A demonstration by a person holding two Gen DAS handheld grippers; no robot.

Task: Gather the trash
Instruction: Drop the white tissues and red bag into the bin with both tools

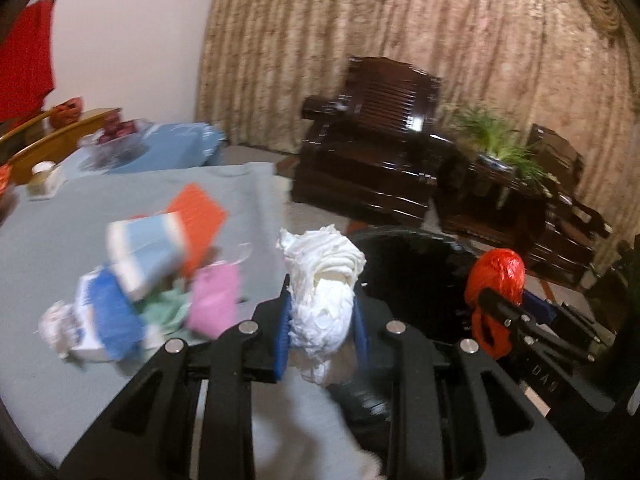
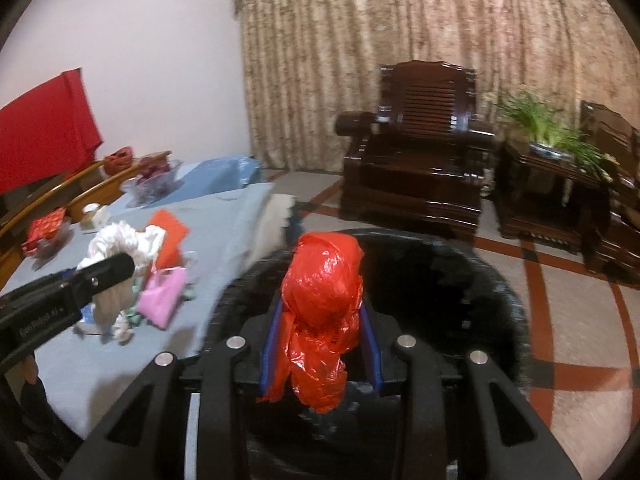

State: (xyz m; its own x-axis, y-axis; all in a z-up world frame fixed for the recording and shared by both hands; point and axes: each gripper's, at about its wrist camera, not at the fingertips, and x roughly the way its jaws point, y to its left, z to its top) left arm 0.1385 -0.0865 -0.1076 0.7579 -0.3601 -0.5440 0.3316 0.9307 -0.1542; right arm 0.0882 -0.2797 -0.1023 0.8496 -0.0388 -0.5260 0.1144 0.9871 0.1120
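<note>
My left gripper (image 1: 322,304) is shut on a crumpled white tissue wad (image 1: 324,280) and holds it at the table's right edge, beside the black bin (image 1: 416,264). My right gripper (image 2: 324,328) is shut on a crumpled red plastic bag (image 2: 324,300) and holds it over the black bin (image 2: 460,280). The red bag also shows in the left wrist view (image 1: 496,276), and the tissue wad in the right wrist view (image 2: 120,244). A pile of trash lies on the table: an orange card (image 1: 200,220), a blue-and-white packet (image 1: 148,252), a pink wrapper (image 1: 214,300).
The table carries a light grey-blue cloth (image 1: 48,248). Glass bowls and a small jar (image 2: 96,214) stand at its far end. A dark wooden armchair (image 2: 416,168) and a side table with a plant (image 2: 556,160) stand beyond the bin, before a curtain.
</note>
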